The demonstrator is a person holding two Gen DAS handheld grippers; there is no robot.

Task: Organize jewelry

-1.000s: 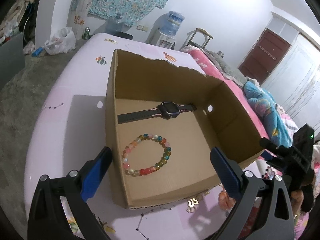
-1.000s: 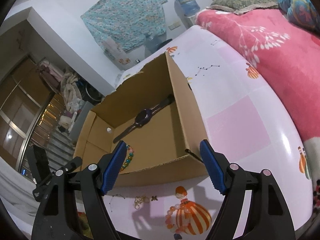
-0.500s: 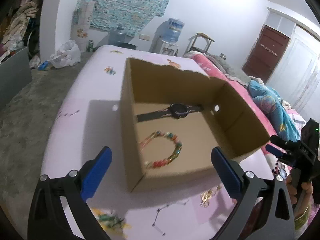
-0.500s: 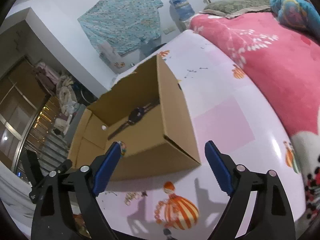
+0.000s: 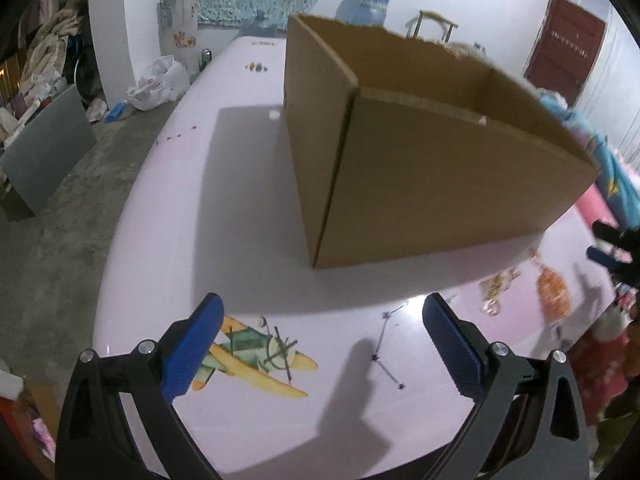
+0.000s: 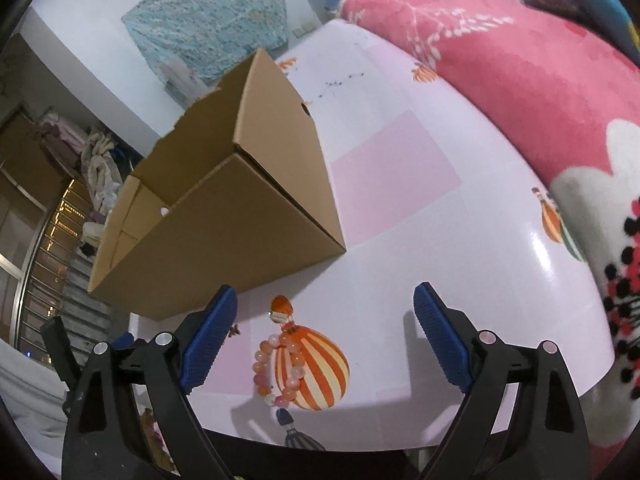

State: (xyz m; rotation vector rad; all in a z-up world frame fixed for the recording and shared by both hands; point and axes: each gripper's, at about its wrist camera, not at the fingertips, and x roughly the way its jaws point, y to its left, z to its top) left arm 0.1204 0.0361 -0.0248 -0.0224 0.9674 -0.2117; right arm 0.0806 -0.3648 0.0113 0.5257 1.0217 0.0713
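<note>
A brown cardboard box [image 5: 420, 168] stands on the pink printed table, its inside hidden from both views. My left gripper [image 5: 320, 344] hangs open low over the table in front of the box, with nothing between its fingers. A pink-and-orange bead bracelet [image 6: 276, 364] with a tassel lies on a striped balloon print. My right gripper [image 6: 324, 332] is open above it, and the bracelet sits nearer the left finger. Gold jewelry [image 5: 498, 284] lies in front of the box [image 6: 224, 216]. A small gold piece [image 6: 233, 331] shows by the right gripper's left finger.
The table's [image 6: 400, 184] rounded edge falls to a grey floor [image 5: 60, 232] on the left. A pink flowered blanket [image 6: 520, 80] lies right of the table. The other gripper [image 5: 612, 248] shows at the left wrist view's right edge.
Both grippers sank toward the table in front of the box. The watch and the bead bracelet inside it went out of sight. The pink bracelet now lies between the right fingers, which stand wider.
</note>
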